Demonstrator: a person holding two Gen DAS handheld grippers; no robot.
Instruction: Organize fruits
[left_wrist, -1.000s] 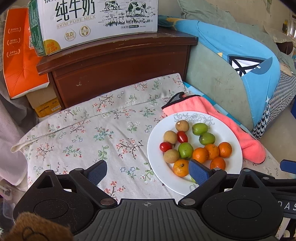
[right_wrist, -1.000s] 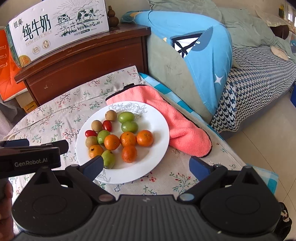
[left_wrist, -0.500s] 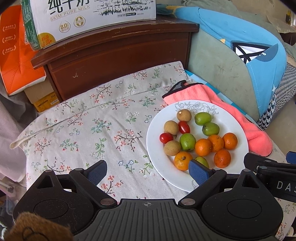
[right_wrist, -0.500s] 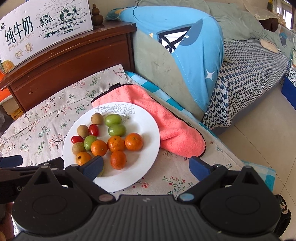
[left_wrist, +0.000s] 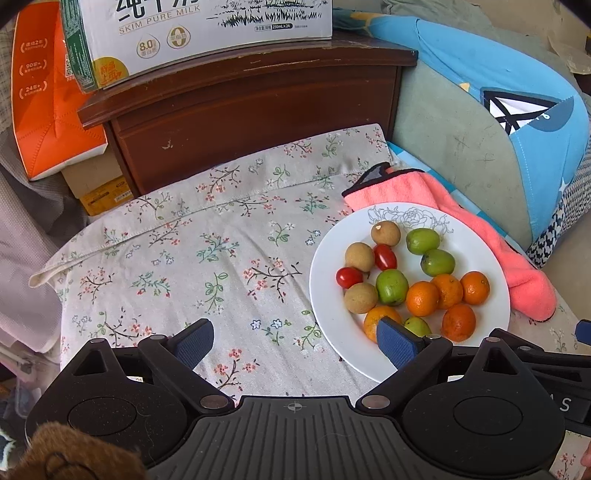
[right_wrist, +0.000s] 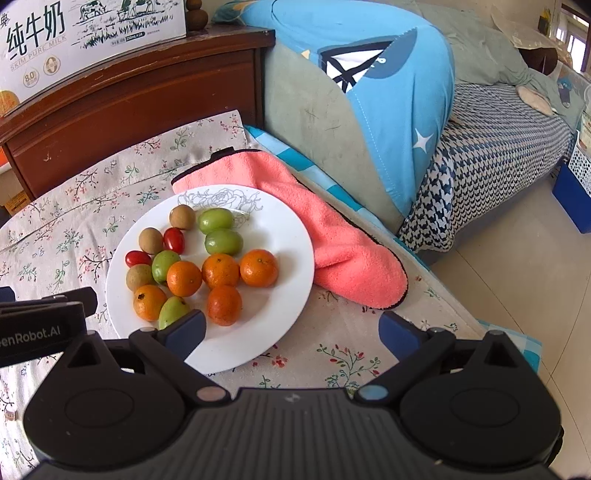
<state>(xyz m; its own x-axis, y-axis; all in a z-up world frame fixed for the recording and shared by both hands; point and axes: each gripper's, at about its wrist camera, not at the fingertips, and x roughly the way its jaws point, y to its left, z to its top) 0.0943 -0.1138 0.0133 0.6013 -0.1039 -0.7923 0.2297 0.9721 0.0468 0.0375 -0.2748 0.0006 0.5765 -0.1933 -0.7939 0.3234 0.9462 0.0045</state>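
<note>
Fruits (right_wrist: 207, 258) sit mixed on the white plate (right_wrist: 288, 229), frame centre. Both views creep closer than a second ago; left gripper (left_wrist: 295, 341) and right gripper (right_wrist: 291, 328) gape wide, empty, so sorting looks unsettled.

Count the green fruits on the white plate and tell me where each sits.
4 green fruits. Two lie at the far side of the plate, one just behind the other; one sits mid-left among the brown fruits; one at the near edge, partly hidden by a gripper finger.

The fruits (right_wrist: 201, 258) lie on the plate (right_wrist: 288, 258). Behind and right of the plate lies a towel (right_wrist: 332, 236), touching it. A cabinet (right_wrist: 129, 107) stands farther behind.
</note>
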